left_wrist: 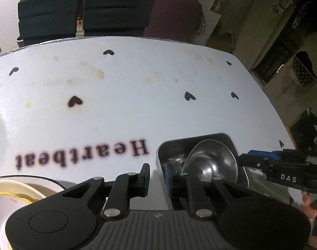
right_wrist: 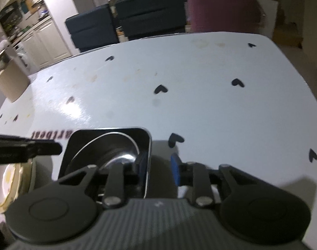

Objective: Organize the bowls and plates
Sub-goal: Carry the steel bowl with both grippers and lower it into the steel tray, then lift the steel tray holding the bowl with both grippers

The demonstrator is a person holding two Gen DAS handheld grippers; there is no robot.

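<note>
Stainless steel describes both task items near the table's [left_wrist: 137, 108] near edge: a square tray [left_wrist: 161, 156] with rounded corners, and a round bowl [left_wrist: 219, 162] lying tilted inside it, leaning against the tray's far-right wall. The tabletop is white, printed with black hearts and the word "Heartbeat" [left_wrist: 83, 154], with faint brownish stains toward the far edge.

Left gripper [left_wrist: 157, 177] is angled steeply downward, its jaws slightly parted and straddling the tray's left wall; whether the pads press on it I cannot tell. Right gripper [right_wrist: 158, 166] is pitched down likewise, jaws parted astride the tray's [right_wrist: 147, 145] right wall, with a visible gap on the outer side, so nothing is clamped. A hand [left_wrist: 310, 204] grips its handle, seen at the right of the left wrist view.

Cream plates with yellow rims [left_wrist: 23, 191] sit stacked at the near left edge. Dark blue chairs [left_wrist: 116, 12] and a maroon one [left_wrist: 175, 14] stand beyond the far edge.
</note>
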